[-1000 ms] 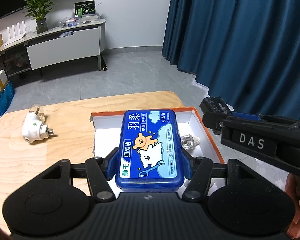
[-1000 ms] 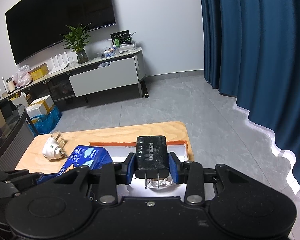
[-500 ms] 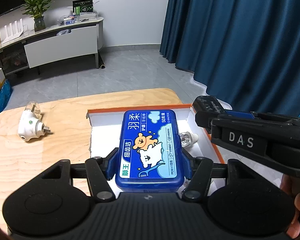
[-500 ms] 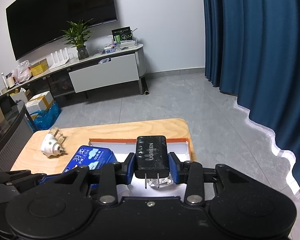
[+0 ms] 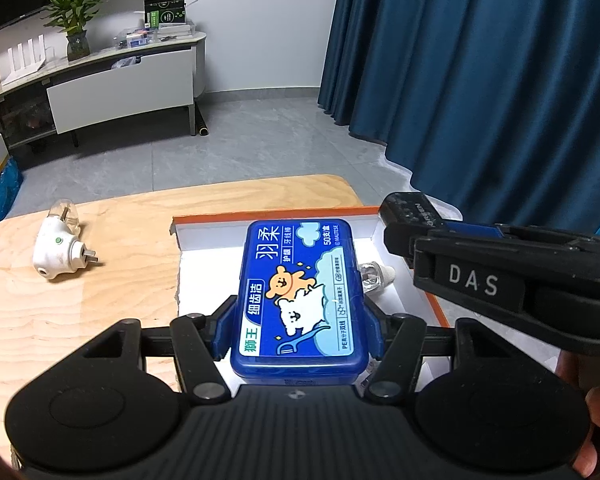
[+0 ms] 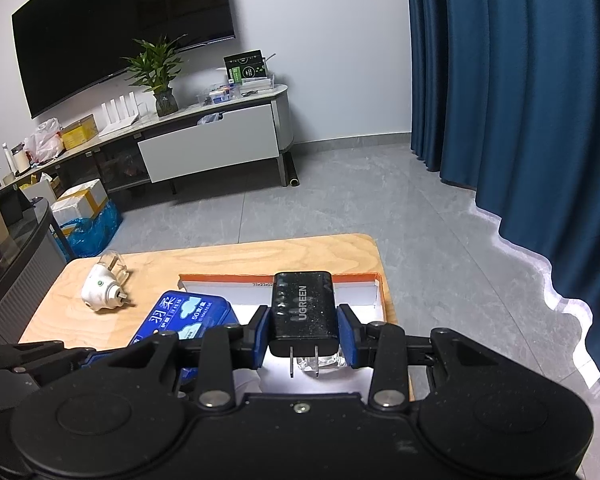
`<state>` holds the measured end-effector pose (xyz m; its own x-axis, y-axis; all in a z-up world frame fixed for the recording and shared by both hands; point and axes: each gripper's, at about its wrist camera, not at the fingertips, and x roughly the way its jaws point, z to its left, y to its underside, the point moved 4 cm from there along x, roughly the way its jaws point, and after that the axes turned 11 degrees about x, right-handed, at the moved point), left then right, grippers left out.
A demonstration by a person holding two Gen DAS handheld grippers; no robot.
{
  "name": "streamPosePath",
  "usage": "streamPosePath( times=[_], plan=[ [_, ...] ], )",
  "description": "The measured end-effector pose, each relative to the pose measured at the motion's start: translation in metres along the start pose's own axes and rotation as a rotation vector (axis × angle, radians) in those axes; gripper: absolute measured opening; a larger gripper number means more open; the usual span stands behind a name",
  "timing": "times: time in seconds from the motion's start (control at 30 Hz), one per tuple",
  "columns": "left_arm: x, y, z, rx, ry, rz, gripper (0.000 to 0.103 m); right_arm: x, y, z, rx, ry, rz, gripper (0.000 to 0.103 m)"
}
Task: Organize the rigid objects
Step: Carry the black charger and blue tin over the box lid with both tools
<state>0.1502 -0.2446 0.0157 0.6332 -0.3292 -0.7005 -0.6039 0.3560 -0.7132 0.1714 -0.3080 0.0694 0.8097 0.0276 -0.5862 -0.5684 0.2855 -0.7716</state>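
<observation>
Left tool (image 5: 298,328) still pinching blue floss box (image 5: 300,292); right tool (image 6: 303,336) still pinching black charger (image 6: 303,312); white plug-in (image 5: 60,246) shifted toward 3 o'clock.

A shallow orange-edged white cardboard tray (image 5: 276,213) sits on the right part of the light wooden table (image 5: 100,300). A small clear plastic bottle (image 5: 374,276) lies inside the tray. A white plastic plug-in device (image 5: 58,246) lies on the table, well left of the tray. A blue plastic floss box (image 5: 300,300) hangs over the tray, and a black plastic charger block (image 6: 303,312) hangs to its right.
</observation>
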Motion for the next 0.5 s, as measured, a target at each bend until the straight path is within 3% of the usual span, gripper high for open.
streamPosePath(
  times=[0.5],
  plan=[
    [0.0011,0.0004,-0.0013,0.001,0.006,0.004,0.062,0.003,0.0029,0.001,-0.002,0.005,0.005,0.044]
  ],
)
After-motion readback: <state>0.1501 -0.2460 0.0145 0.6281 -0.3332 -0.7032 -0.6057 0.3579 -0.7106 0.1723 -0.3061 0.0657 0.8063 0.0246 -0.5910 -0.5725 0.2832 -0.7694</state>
